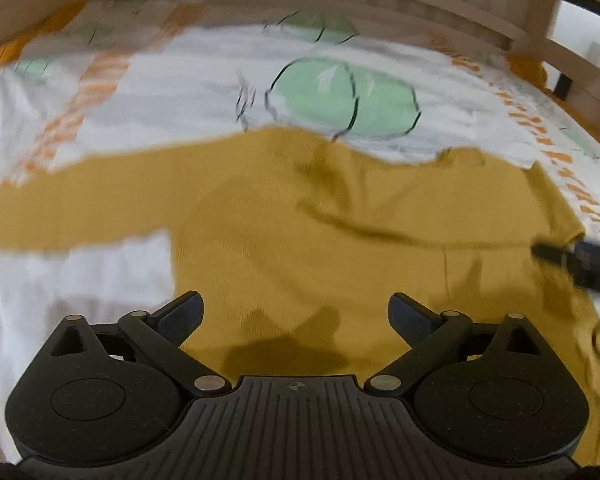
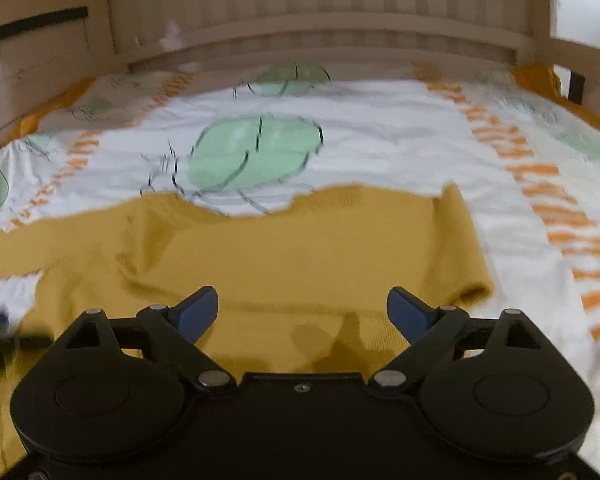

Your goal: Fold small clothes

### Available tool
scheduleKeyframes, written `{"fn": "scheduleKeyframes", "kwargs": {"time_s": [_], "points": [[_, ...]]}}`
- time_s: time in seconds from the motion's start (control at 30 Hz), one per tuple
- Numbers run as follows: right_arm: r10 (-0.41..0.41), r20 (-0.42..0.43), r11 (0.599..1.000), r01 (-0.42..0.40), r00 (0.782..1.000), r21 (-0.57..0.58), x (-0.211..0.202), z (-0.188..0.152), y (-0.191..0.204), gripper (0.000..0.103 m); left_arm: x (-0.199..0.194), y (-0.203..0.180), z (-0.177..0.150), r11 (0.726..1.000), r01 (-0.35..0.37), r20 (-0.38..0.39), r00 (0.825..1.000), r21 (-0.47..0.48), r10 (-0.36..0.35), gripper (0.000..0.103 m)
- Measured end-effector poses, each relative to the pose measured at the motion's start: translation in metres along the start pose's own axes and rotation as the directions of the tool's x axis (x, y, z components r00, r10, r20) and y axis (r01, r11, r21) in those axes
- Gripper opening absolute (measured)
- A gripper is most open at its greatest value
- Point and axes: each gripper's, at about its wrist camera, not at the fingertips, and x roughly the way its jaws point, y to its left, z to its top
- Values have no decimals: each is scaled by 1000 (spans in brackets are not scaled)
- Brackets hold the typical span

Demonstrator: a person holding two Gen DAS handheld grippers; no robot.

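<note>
Mustard knit top [image 2: 260, 248]: spread flat on printed bedcover [image 2: 380, 136], right sleeve folded inward (fold likely underway). Left gripper [image 1: 296, 312] and right gripper [image 2: 302, 308]: jaws apart, empty, above it.

Right claw [image 2: 302, 312] wide, empty (above mustard top [image 2: 284, 248]).

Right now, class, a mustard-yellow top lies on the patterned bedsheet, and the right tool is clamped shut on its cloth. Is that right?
Not quite. The mustard-yellow top does lie on the patterned bedsheet, but the right tool is open, its jaws wide apart with nothing pinched between them. The right wrist view shows this.
</note>
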Motion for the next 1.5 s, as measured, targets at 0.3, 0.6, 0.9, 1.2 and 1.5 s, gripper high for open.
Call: {"fn": "scheduleKeyframes", "kwargs": {"time_s": [0.3, 0.6, 0.9, 1.2, 1.5], "points": [[110, -57, 982, -99, 992, 163, -50, -5, -22, 93, 27, -13, 48, 995, 32, 13, 999, 96, -34, 85], [113, 48, 972, -120, 992, 200, -90, -4, -30, 99, 69, 1, 54, 994, 92, -79, 993, 53, -88, 60], [122, 7, 968, -120, 993, 219, -69, -10, -37, 99, 97, 1, 61, 990, 135, -120, 984, 37, -130, 55], [97, -24, 969, -89, 995, 230, -68, -16, -41, 99, 67, -3, 68, 992, 114, 14, 993, 57, -115, 6], [62, -76, 979, -46, 995, 200, -62, -14, -40, 99, 39, 54, 70, 999, 17, 72, 997, -46, -14, 6]]}}
